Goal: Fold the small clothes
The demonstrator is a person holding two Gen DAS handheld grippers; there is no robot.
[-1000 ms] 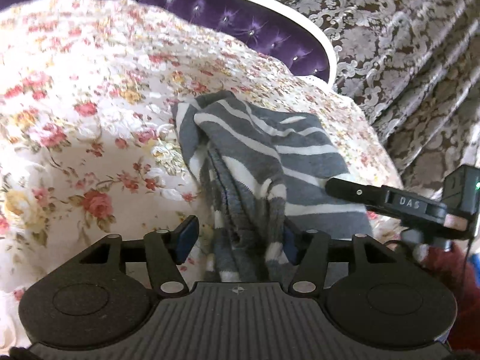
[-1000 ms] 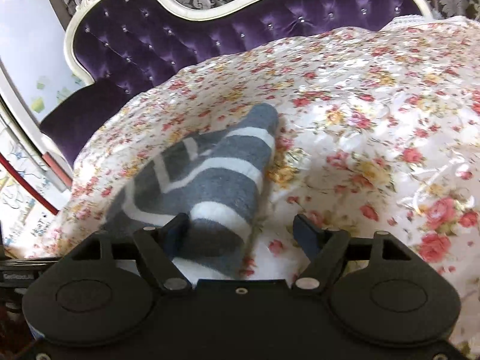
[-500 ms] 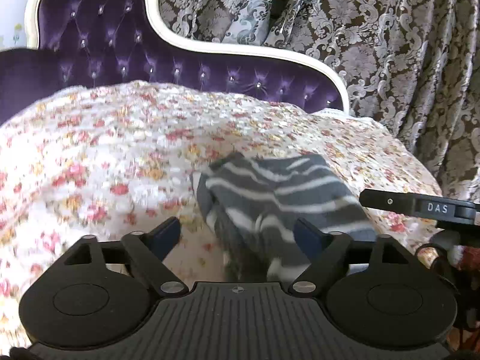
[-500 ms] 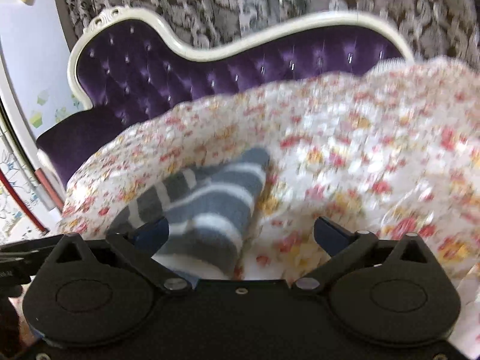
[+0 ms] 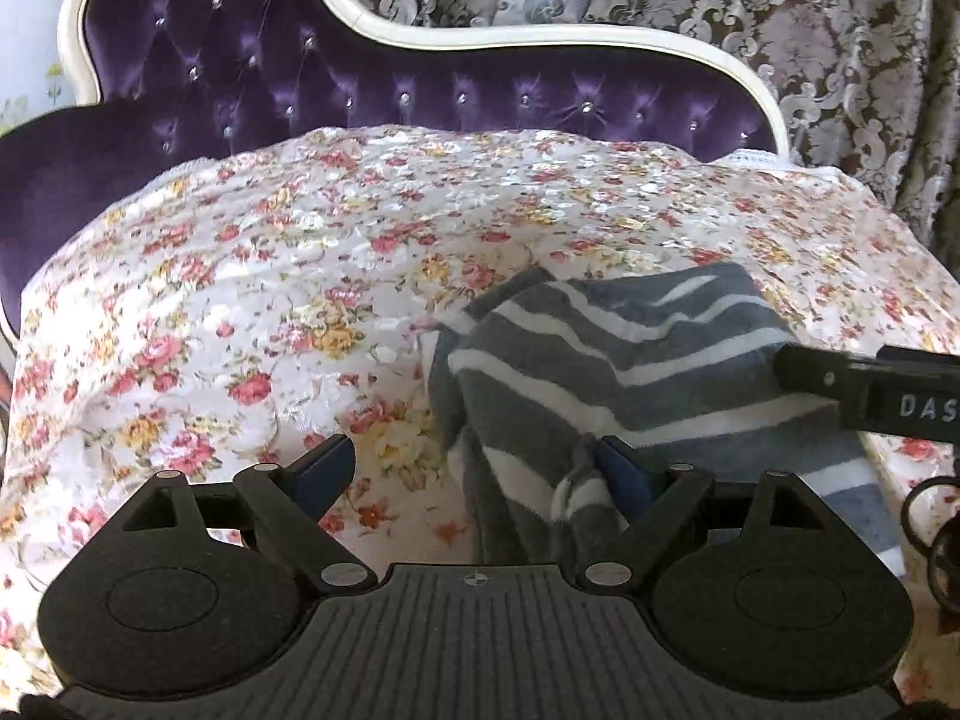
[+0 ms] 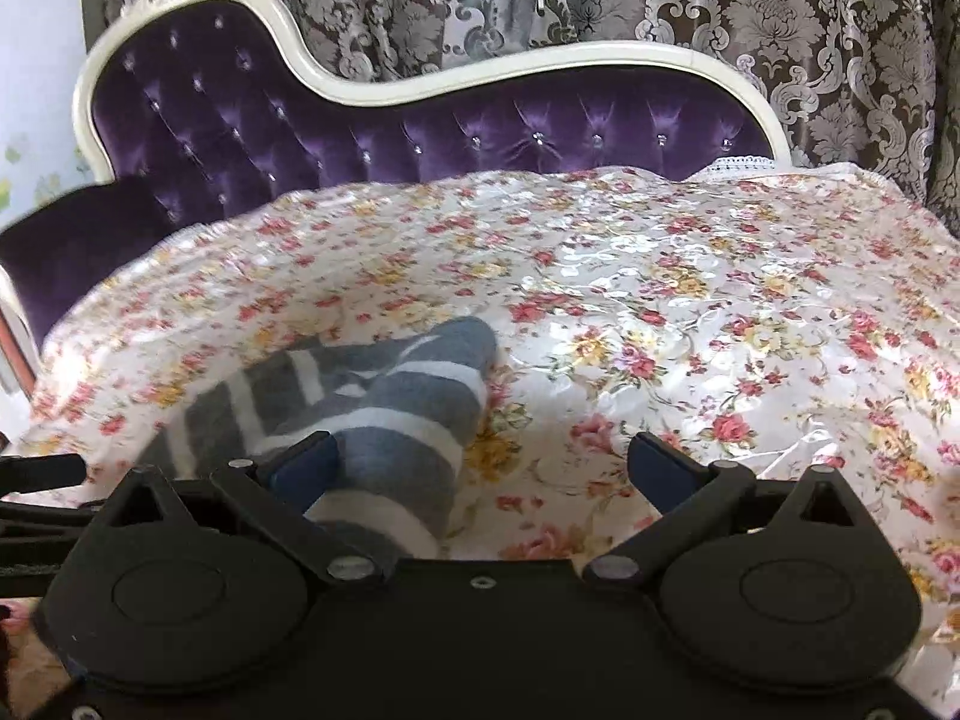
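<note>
A grey garment with white stripes [image 5: 612, 372] lies folded on the floral bedspread [image 5: 270, 300]. My left gripper [image 5: 474, 471] is open just in front of its near left edge, the right pad against a fold. In the right wrist view the garment [image 6: 384, 414] lies low and left. My right gripper [image 6: 480, 468] is open above the garment's near right end, the left pad over the cloth. The right gripper's black finger [image 5: 864, 390] reaches over the garment in the left wrist view.
A purple tufted headboard with a white frame [image 5: 420, 90] stands behind the bed [image 6: 480, 126]. Patterned grey curtains [image 6: 720, 0] hang behind it. The bedspread drops off at the right edge [image 5: 900, 276].
Both grippers have pulled back and tilted up from the garment, so the headboard came into view. The left gripper's jaws opened wider and let the cloth go. The garment stayed in place.
</note>
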